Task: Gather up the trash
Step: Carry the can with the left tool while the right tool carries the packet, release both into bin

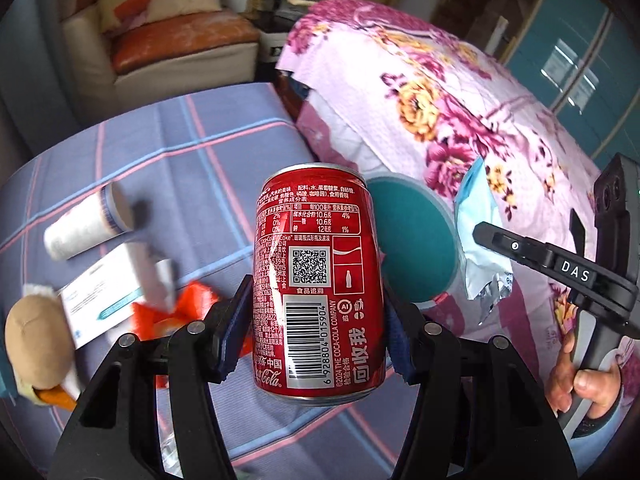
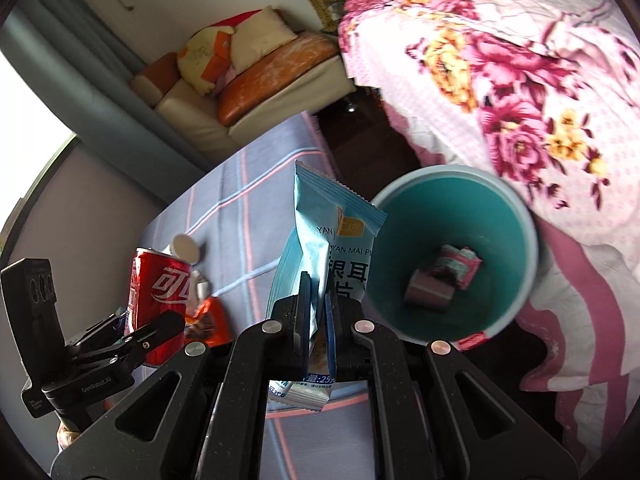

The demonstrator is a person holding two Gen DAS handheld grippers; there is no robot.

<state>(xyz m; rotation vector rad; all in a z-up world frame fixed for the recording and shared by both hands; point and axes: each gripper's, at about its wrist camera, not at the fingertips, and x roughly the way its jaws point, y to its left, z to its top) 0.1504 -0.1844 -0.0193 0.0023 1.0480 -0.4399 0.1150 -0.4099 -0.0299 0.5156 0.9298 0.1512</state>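
Note:
My left gripper (image 1: 318, 320) is shut on a red Coca-Cola can (image 1: 316, 280) and holds it above the checked bedsheet. The can also shows in the right wrist view (image 2: 160, 292). My right gripper (image 2: 319, 304) is shut on a light blue snack wrapper (image 2: 324, 240), seen in the left wrist view (image 1: 480, 240) too. A teal bin (image 2: 516, 240) stands just right of the wrapper, with some small scraps (image 2: 444, 276) in its bottom. In the left wrist view the bin (image 1: 416, 232) sits behind the can.
On the sheet lie a white paper cup (image 1: 88, 224), a white card (image 1: 100, 292), an orange wrapper (image 1: 176, 316) and a plush toy (image 1: 36, 344). A floral quilt (image 1: 460, 100) is heaped at right. A sofa (image 1: 168, 40) stands behind.

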